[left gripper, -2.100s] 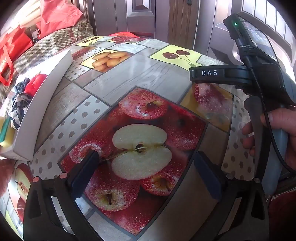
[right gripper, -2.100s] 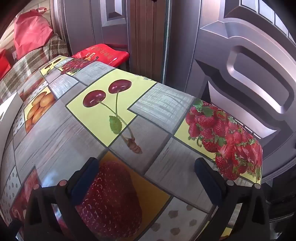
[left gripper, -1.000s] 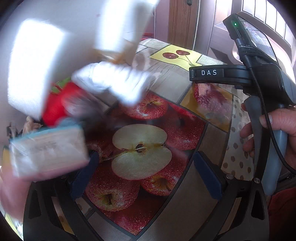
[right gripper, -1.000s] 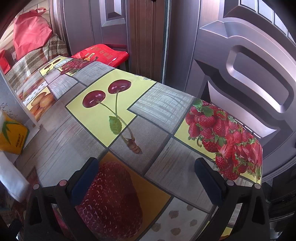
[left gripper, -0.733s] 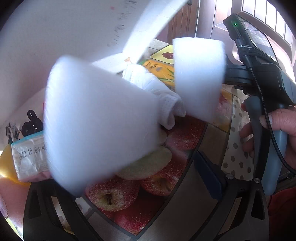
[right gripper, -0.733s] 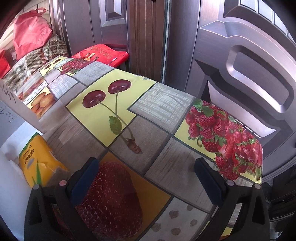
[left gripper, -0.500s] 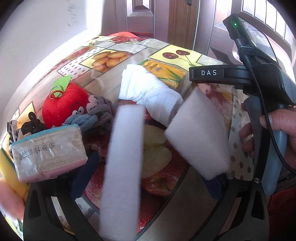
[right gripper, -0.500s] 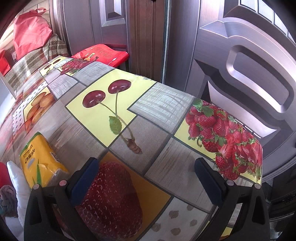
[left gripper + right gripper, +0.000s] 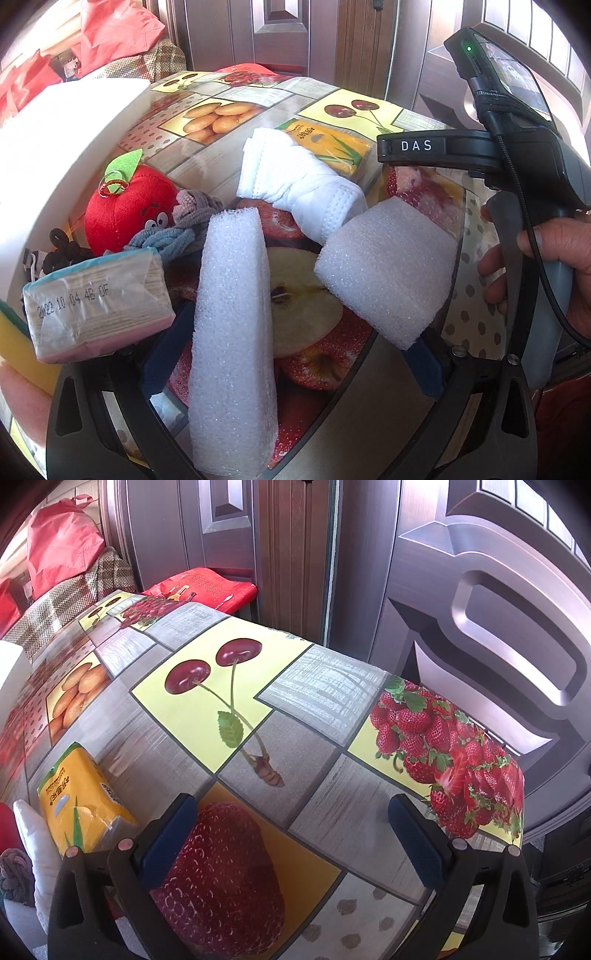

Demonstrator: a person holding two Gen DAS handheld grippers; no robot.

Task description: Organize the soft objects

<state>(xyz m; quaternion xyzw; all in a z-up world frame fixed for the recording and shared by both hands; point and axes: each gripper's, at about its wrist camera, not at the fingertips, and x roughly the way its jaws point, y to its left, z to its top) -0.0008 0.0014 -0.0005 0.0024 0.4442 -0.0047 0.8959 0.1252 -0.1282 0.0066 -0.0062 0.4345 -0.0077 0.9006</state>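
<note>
Both tools spread, empty. Long foam block (image 9: 232,332) sits between left tool (image 9: 291,354) fingers: light, squashy. Pinch mid-length, gently.

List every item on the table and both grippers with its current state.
long foam block: lying between the open left gripper's fingers
square foam block: tilted, on table
white cloth: bunched, overlapping yellow tissue pack
plush apple: upright
grey rope knot: against apple
clear tissue pack: sealed
right gripper: open, empty
</note>
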